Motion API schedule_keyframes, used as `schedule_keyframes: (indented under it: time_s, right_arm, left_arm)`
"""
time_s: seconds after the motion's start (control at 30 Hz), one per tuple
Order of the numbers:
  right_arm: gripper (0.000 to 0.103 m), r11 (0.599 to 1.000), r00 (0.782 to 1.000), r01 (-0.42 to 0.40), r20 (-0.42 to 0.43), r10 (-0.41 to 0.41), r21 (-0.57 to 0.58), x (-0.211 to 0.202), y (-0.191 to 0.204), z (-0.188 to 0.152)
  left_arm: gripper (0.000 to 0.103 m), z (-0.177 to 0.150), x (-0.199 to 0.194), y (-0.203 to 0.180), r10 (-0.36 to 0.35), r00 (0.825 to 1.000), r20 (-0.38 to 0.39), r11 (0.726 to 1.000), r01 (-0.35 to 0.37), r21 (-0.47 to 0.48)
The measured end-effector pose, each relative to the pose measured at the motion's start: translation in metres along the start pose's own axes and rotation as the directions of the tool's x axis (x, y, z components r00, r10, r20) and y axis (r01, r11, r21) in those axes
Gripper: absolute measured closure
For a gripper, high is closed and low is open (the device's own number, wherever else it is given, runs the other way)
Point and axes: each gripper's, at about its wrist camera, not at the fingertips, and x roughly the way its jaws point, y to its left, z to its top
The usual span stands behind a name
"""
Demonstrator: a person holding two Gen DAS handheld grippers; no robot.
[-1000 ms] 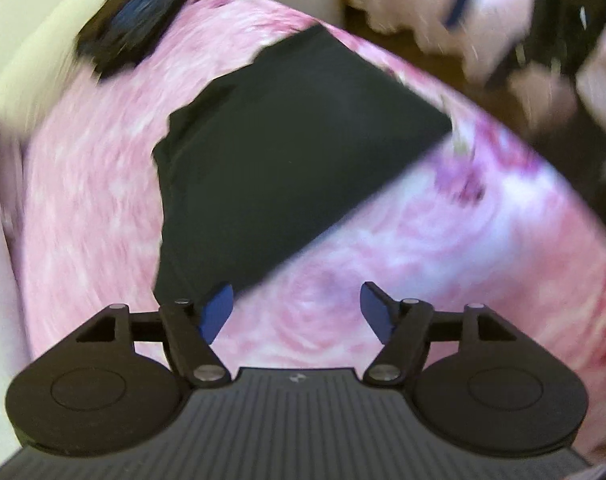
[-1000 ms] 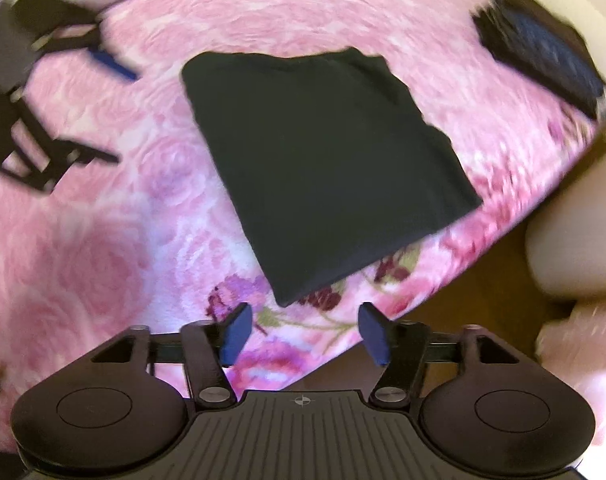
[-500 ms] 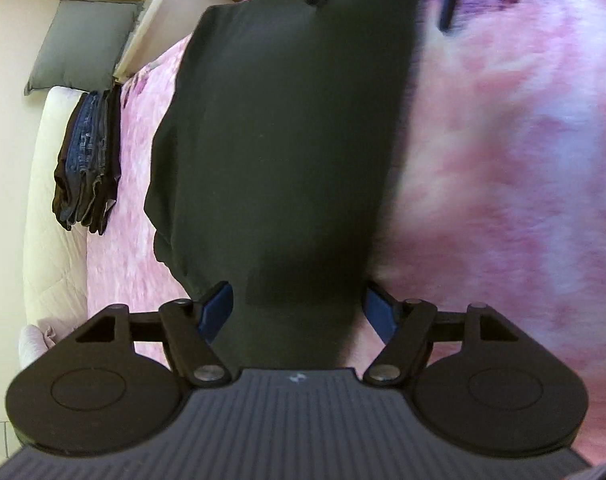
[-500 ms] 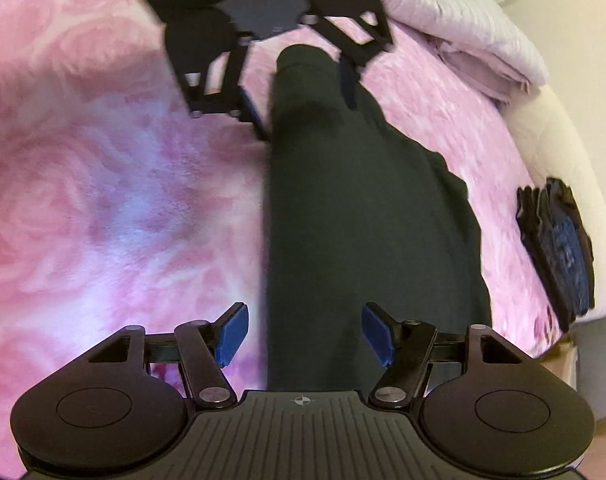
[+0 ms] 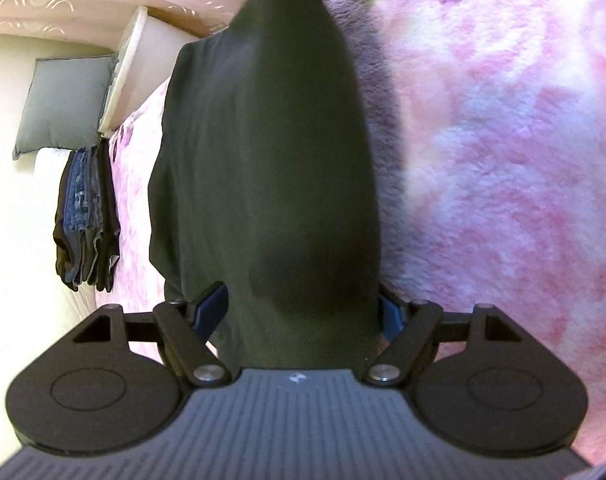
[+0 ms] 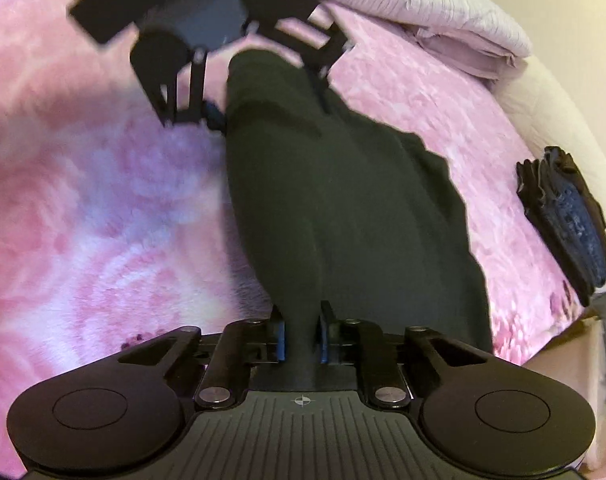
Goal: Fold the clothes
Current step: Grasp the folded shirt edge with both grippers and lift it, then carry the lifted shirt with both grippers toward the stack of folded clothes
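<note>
Black fabric is filling the gap of our right hand-held gripper [image 6: 301, 338]: we are pinching one end of the dark garment [image 6: 343, 216] between nearly closed blue pads. In our left hand-held gripper [image 5: 303, 308] we are keeping the fingers wide apart, with the other end of the same garment [image 5: 271, 168] lying between them, not clamped. We are seeing the garment stretching lengthwise over the pink rose-patterned blanket [image 5: 503, 168] on the bed, from each gripper toward 12 o'clock, where the left hand-held gripper [image 6: 243, 84] is showing in the right wrist view. Farther off, a stack of folded jeans [image 5: 87, 220] is sitting at 9 o'clock in the left view, with a grey pillow [image 5: 63, 108] beyond it at 10 o'clock.
</note>
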Motion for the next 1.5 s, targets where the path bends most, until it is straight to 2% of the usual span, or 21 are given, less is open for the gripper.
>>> schedule_keyframes:
  time_s: [0.03,0.07,0.1,0.13,0.23,0.3,0.37,0.4,0.47,0.6,0.67,0.73,0.8,0.87,0.93,1.07,1.23,1.4,1.5]
  right_arm:
    - [0.091,1.0,1.0,-0.001,0.01,0.001,0.004,-0.008,-0.006,0.0]
    - [0.091,1.0,1.0,0.002,0.015,-0.002,0.006,-0.015,-0.012,0.0]
    - [0.091,1.0,1.0,0.007,0.015,-0.007,0.006,-0.021,-0.012,-0.003]
    - [0.091,1.0,1.0,0.011,0.014,-0.011,0.007,-0.027,-0.011,-0.007]
    - [0.088,0.999,1.0,0.025,-0.011,-0.026,-0.036,-0.029,0.005,-0.02]
    - [0.081,0.996,0.998,0.052,-0.026,-0.054,-0.074,-0.025,0.025,-0.03]
    - [0.06,0.991,0.995,0.093,-0.025,-0.096,-0.101,-0.02,0.045,-0.033]
    - [0.055,0.988,0.993,0.114,-0.021,-0.117,-0.109,-0.016,0.053,-0.032]
    - [0.038,0.98,0.988,0.154,-0.013,-0.157,-0.124,-0.008,0.07,-0.03]
    - [0.034,0.969,0.979,0.198,-0.019,-0.203,-0.148,0.023,0.082,-0.018]
    - [0.034,0.962,0.97,0.236,-0.019,-0.241,-0.137,0.033,0.074,-0.015]
    - [0.035,0.957,0.959,0.274,-0.044,-0.279,-0.097,0.04,0.06,-0.014]
    - [0.037,0.966,0.964,0.253,-0.069,-0.257,-0.059,0.04,0.042,-0.017]
    - [0.076,0.981,0.977,0.19,-0.091,-0.193,-0.047,0.037,0.031,-0.021]
    - [0.087,0.987,0.984,0.152,-0.089,-0.156,-0.052,0.026,0.022,-0.023]
    - [0.09,0.992,0.992,0.103,-0.073,-0.108,-0.071,-0.007,0.0,-0.018]
    - [0.091,0.984,0.995,0.08,-0.042,-0.088,-0.162,-0.066,-0.015,-0.007]
    - [0.092,0.983,0.998,0.04,-0.034,-0.047,-0.179,-0.126,-0.016,0.001]
    - [0.092,0.983,0.999,0.031,-0.036,-0.038,-0.183,-0.152,-0.018,0.007]
  left_arm:
    - [0.033,0.002,0.002,0.004,-0.007,1.0,-0.006,1.0,0.007,-0.014]
    - [0.043,0.005,0.004,0.009,-0.014,1.0,-0.013,1.0,0.014,-0.028]
    - [0.071,0.007,0.006,0.013,-0.032,0.999,-0.015,0.998,0.032,-0.05]
    - [0.078,0.009,0.007,0.018,-0.058,0.998,-0.014,0.995,0.056,-0.078]
    - [0.085,0.013,0.007,0.026,-0.092,0.995,-0.024,0.987,0.088,-0.136]
    - [0.086,0.012,0.006,0.031,-0.106,0.994,-0.026,0.98,0.1,-0.173]
    - [0.086,0.012,0.002,0.032,-0.114,0.993,-0.024,0.976,0.108,-0.189]
    - [0.086,0.011,0.001,0.032,-0.117,0.993,-0.023,0.975,0.11,-0.191]
    - [0.086,0.011,-0.001,0.032,-0.124,0.992,-0.021,0.973,0.117,-0.198]
    - [0.086,0.013,-0.004,0.03,-0.133,0.991,-0.021,0.97,0.126,-0.209]
    - [0.086,0.014,-0.006,0.029,-0.136,0.99,-0.024,0.969,0.128,-0.211]
    - [0.086,0.015,-0.007,0.031,-0.141,0.99,-0.031,0.968,0.131,-0.215]
    - [0.086,0.017,-0.008,0.033,-0.146,0.989,-0.039,0.966,0.134,-0.222]
    - [0.087,0.02,-0.011,0.038,-0.153,0.987,-0.051,0.963,0.137,-0.234]
    - [0.089,0.025,-0.017,0.047,-0.164,0.984,-0.064,0.957,0.143,-0.252]
    - [0.09,0.037,-0.042,0.067,-0.196,0.977,-0.078,0.943,0.166,-0.289]
    - [0.091,0.056,-0.088,0.085,-0.25,0.964,-0.092,0.912,0.202,-0.356]
    - [0.091,0.075,-0.133,0.099,-0.265,0.958,-0.105,0.877,0.195,-0.438]
    - [0.091,0.084,-0.155,0.106,-0.26,0.96,-0.109,0.872,0.185,-0.453]
